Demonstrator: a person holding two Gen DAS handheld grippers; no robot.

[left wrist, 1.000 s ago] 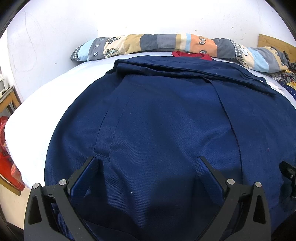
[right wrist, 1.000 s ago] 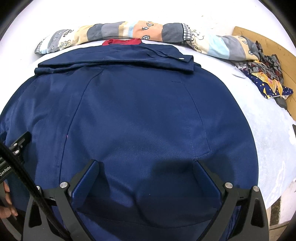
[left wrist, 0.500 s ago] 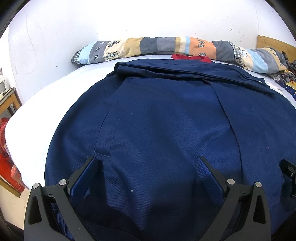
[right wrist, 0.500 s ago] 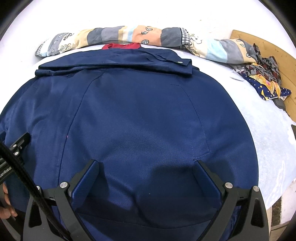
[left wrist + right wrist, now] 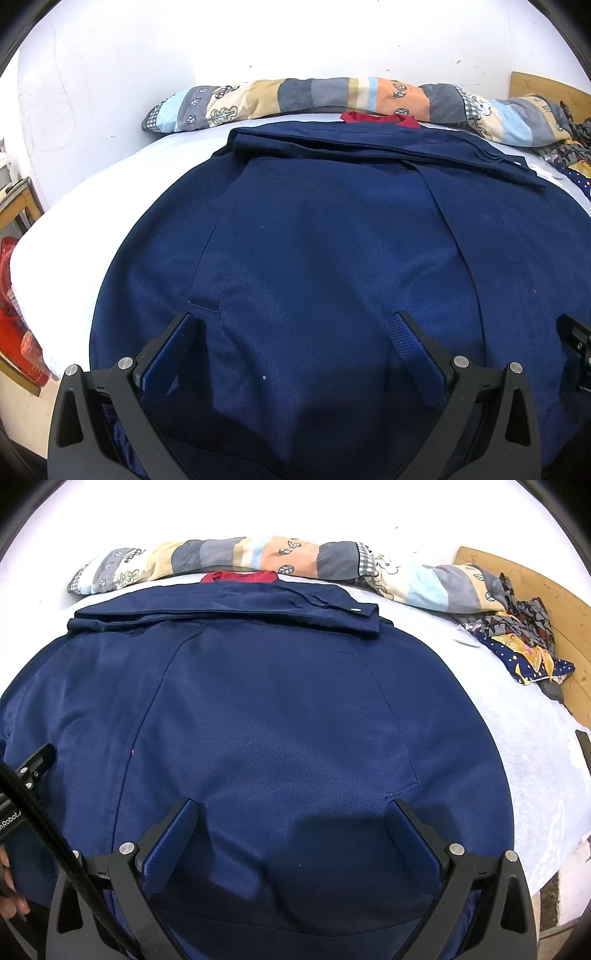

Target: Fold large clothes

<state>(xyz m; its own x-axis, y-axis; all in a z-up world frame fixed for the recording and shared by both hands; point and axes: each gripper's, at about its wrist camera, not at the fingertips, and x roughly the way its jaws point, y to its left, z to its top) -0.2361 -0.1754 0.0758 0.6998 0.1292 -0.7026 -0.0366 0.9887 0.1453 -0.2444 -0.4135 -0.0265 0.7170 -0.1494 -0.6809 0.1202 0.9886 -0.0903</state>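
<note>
Your left gripper (image 5: pixel 295 328) had its fingers spread wide with nothing between them, hovering over the near hem of the navy jacket (image 5: pixel 332 240); your right gripper (image 5: pixel 291 816) was equally wide apart and unladen over the same hem, further right. The jacket lay flat on the white bed (image 5: pixel 92 206), stretching straight ahead of both tools, collar end far, its folded sleeves (image 5: pixel 229 609) crossing near the patchwork quilt (image 5: pixel 258 554). Neither gripper was nearer; the hem sat directly below both, so I judged a downward pinch came next.
</note>
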